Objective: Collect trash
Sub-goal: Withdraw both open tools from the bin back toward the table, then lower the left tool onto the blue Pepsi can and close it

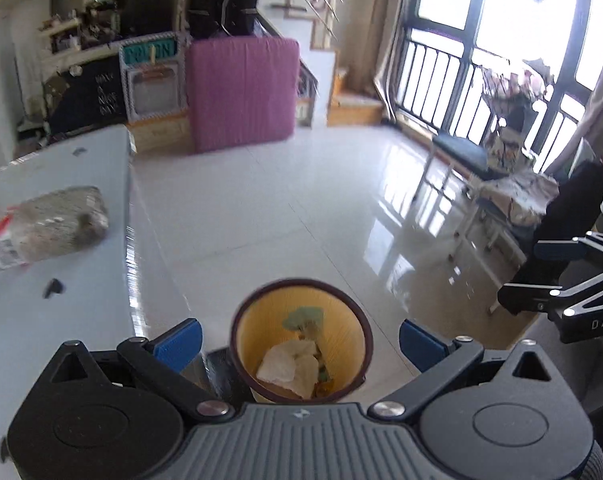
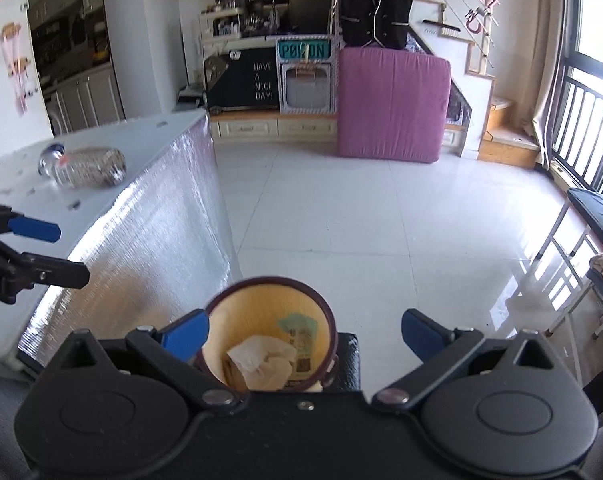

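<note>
A round yellow waste bin [image 1: 301,336] with a dark rim stands on the floor right below both grippers; crumpled paper [image 1: 287,364] and a green wrapper lie inside it. The bin [image 2: 267,332] shows the same in the right wrist view. My left gripper [image 1: 299,340] hangs open above the bin, nothing between its blue pads. My right gripper [image 2: 305,334] is open too and empty, just right of the bin. A crushed clear plastic bottle [image 1: 45,226] lies on its side on the white table [image 1: 81,320] to the left, also visible as the bottle [image 2: 83,168] in the right wrist view.
The table's foil-clad side [image 2: 149,240] runs beside the bin. A pink mattress [image 2: 393,104] leans against a cabinet at the back. A stool and cluttered bench [image 1: 501,200] stand by the window railing at right. Glossy tiled floor [image 2: 341,208] lies between.
</note>
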`<state>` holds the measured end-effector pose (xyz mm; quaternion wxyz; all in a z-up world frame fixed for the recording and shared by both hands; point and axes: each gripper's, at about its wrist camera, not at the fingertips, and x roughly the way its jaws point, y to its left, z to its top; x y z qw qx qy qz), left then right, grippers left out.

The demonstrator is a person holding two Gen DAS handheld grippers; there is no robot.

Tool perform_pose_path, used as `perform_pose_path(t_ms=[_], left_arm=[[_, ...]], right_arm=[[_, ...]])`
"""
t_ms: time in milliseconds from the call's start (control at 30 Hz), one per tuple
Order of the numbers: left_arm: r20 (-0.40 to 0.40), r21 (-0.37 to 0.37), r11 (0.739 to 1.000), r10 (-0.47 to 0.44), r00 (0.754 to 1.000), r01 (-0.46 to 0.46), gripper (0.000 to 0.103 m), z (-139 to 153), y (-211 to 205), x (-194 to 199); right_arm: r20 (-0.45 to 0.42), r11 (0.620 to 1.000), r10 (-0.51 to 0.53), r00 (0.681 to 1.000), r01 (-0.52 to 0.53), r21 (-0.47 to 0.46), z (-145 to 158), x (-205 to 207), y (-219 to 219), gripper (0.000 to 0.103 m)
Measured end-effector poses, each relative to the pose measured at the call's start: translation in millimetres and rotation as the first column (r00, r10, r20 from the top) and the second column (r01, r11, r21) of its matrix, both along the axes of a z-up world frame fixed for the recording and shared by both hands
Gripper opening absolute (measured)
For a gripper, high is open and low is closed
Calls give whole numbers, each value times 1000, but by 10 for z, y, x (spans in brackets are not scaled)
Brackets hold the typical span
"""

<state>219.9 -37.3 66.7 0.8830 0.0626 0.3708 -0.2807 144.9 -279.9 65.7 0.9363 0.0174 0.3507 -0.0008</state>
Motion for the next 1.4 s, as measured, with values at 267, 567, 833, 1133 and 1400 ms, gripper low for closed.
perform_pose_path(t_ms=[267, 567, 833, 1133, 1400], left_arm=[[105, -49, 995, 95, 990, -90, 103, 272, 495, -168], [175, -130, 981, 166, 971, -144, 103, 419, 998, -165], [209, -184, 944, 310, 927, -274, 103, 345, 1617, 22], [247, -137, 901, 433, 867, -412, 103, 277, 2283, 502], [148, -176, 839, 540, 828, -515, 103, 137, 2845, 1501]], right_arm=[[91, 1000, 8, 996, -10, 21, 211, -76, 366, 103], [209, 1000, 15, 978, -15, 1, 285, 26, 959, 103], [273, 1000, 0, 962, 2, -6, 232, 413, 1406, 103], [270, 995, 65, 961, -81, 50, -19, 890, 1789, 103], [267, 985, 80, 960, -117, 125, -177, 1150, 1928, 103]])
